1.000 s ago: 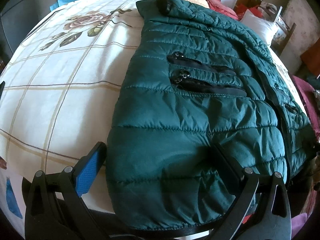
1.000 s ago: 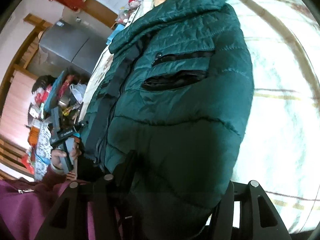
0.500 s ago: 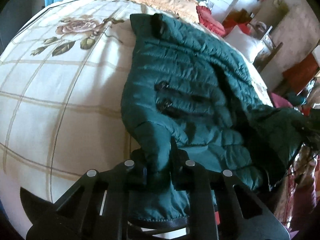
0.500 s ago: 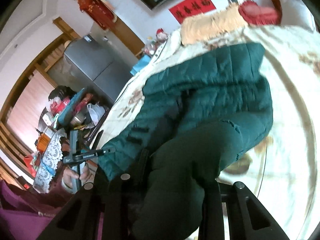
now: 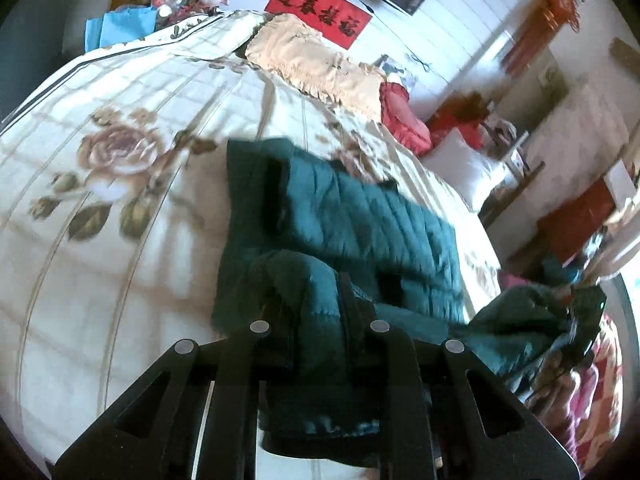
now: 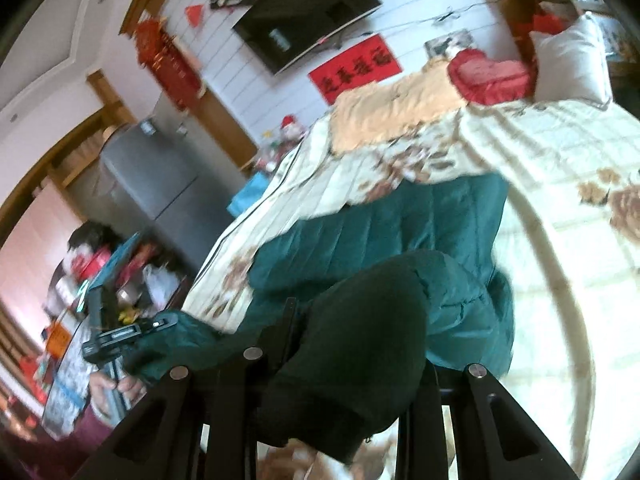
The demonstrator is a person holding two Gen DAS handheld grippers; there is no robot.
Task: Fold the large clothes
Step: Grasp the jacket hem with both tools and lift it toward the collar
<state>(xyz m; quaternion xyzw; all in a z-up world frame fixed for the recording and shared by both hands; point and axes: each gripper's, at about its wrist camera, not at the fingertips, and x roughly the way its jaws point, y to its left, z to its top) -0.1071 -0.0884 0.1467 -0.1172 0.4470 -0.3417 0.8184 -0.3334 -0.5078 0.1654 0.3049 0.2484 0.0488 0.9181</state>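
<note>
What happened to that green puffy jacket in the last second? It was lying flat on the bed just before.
Both grippers closed on the green jacket at its near hem: the left gripper first, then the right gripper, whose jaws have just been closing. The hem rose off the bedspread and the lower half now bunches up. The jacket's far end stayed flat on the bed, and the pillows did not move.

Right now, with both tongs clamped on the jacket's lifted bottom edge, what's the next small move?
Probably carry both corners forward toward the collar. The left tongs and right tongs grip the dark green quilted puffer jacket, whose upper half lies on the cream floral bedspread.
</note>
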